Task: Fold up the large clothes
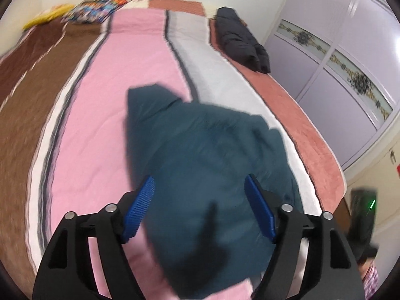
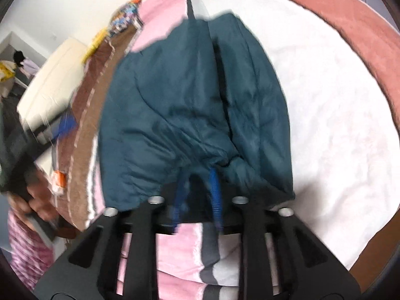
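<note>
my right claw (image 2: 197,195) sits half-parted at the teal jacket's (image 2: 190,105) near hem, nothing pinched; the left claw (image 1: 200,210) hangs wide above it. jacket lies bunched on the bed (image 1: 105,115); next i'd regrip an edge.

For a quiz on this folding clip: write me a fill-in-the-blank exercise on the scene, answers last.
1. The padded dark teal jacket lies on a bed whose striped blanket has a wide band coloured ____ beside the brown one.
2. The rolled black garment sits near the bed's edge, on the side of the ____.
3. The left gripper has blue pads and its jaws stand ____.

Missing words: pink; wardrobe; open
</note>
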